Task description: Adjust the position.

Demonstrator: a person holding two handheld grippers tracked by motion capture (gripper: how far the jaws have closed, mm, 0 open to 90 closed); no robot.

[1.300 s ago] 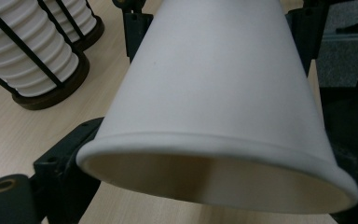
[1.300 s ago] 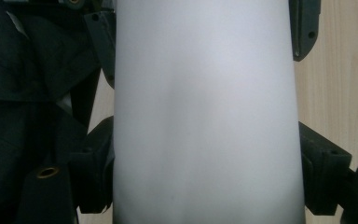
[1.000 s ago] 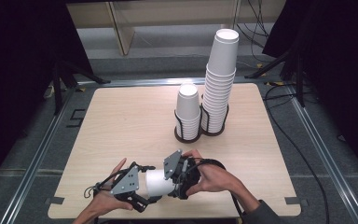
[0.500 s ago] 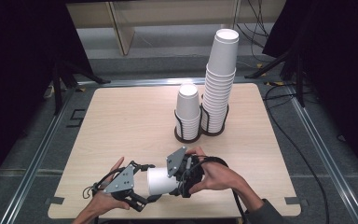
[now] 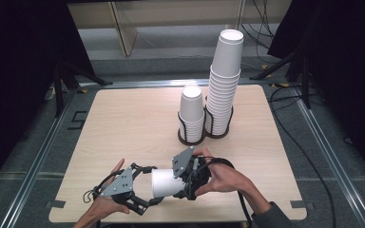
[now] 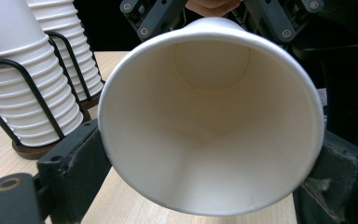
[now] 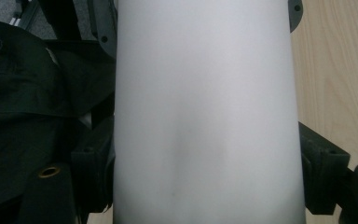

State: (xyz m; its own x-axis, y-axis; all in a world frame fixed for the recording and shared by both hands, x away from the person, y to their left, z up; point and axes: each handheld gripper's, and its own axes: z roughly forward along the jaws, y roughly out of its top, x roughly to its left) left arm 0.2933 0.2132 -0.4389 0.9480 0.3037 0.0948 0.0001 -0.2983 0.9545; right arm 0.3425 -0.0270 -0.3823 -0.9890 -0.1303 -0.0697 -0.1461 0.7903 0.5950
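At the near edge of the table (image 5: 123, 118), a little left of its middle, a white paper cup (image 5: 166, 183) lies on its side in the air between 2 hand-held grippers. The left gripper (image 5: 145, 194) clamps the cup at its wide rim end: in the left gripper view the black jaws press on both sides of the cup (image 6: 209, 126), whose open mouth faces the camera, and the wall looks slightly dented. The right gripper (image 5: 190, 178) holds the narrow base end; in the right gripper view the jaws sit against both flanks of the cup (image 7: 205, 112). So both tools are closed on the same cup, at a middling width set by its body.

Farther off, toward the far right part of the table, stand 2 black wire holders side by side. The short stack (image 5: 191, 111) of upside-down cups fills the left holder (image 5: 190, 135), and the tall stack (image 5: 224, 80) rises from the right one, just beside it.

The step in hand looks like a handover or a pull-apart of the cup between the 2 grippers. The next move probably calls for 1 gripper to loosen while the other keeps a gentle hold, since thin paper crumples easily, then a carry to 1 of the stacks.
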